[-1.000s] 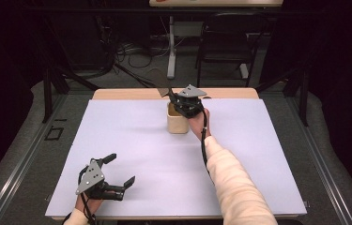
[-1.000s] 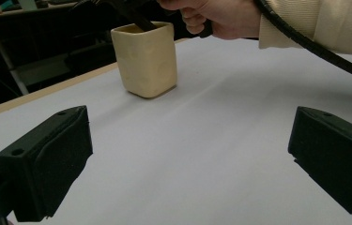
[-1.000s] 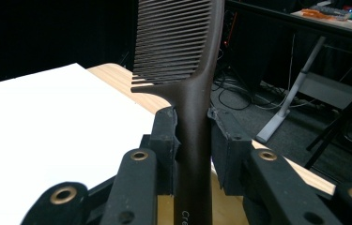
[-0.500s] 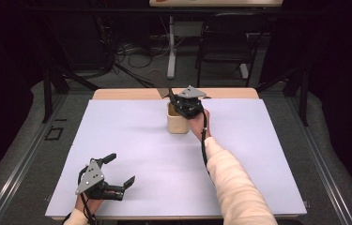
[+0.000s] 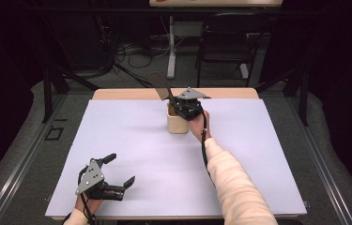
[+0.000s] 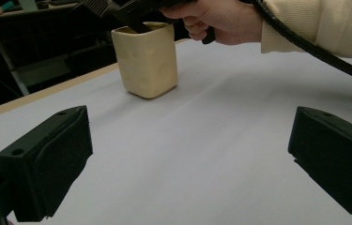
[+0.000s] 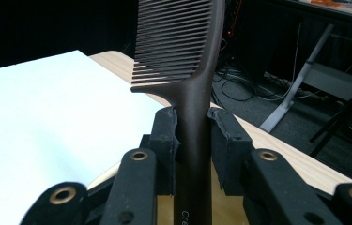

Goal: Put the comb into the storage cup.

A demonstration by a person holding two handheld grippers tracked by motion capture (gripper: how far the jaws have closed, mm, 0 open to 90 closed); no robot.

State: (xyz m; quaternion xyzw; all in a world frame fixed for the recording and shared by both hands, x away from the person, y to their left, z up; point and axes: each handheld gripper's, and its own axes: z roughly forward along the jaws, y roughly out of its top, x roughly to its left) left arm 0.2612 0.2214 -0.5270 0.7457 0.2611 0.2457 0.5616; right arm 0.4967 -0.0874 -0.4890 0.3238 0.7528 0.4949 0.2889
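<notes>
The cream cup (image 5: 177, 120) is standing near the far edge of the table (image 5: 131, 140), with wide bare white surface lying open on the near side of it. The right gripper (image 5: 181, 104) is hovering right above the cup, its jaws clamping the handle of a dark brown comb (image 7: 190, 70), whose teeth are rising above the cup. Letters "Cre" are showing on the handle. The left gripper (image 5: 117, 176) is resting well apart from the cup, by the near edge, jaws spread wide and empty.
</notes>
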